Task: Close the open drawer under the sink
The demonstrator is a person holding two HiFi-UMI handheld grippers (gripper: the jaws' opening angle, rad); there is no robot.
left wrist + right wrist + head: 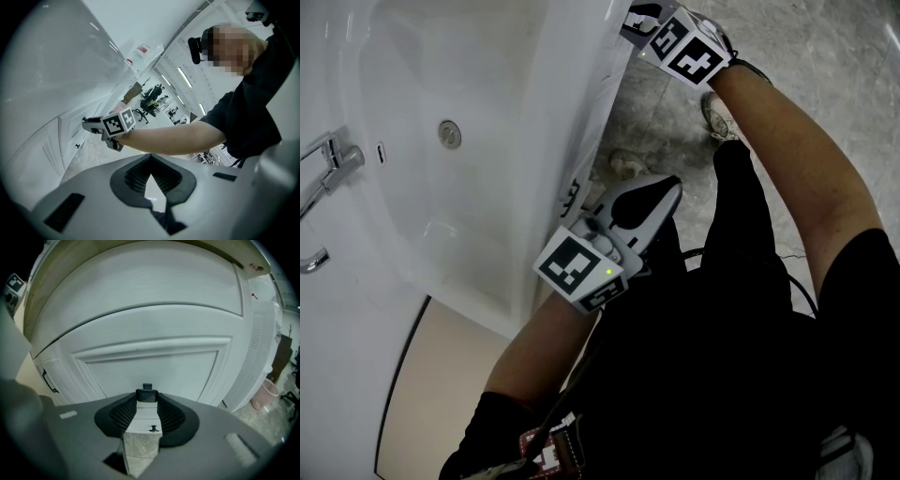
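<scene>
The right gripper [147,401] seemed clamped on the black handle [146,395] of the drawer [154,364] under the sink [572,89]. The drawer front lay straight ahead of it, so closing it looked like a straight push. The left gripper [150,156], closed on nothing, pointed away from the sink.

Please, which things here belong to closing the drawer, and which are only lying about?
Job: right gripper, black handle between its jaws, white panelled cabinet front.
Lying about: faucet, sink drain, pink bin, left gripper (shut, empty).

White sink [412,206], white panelled cabinet front [154,364] (black handle [146,395]), grey-veined floor [830,56].
</scene>
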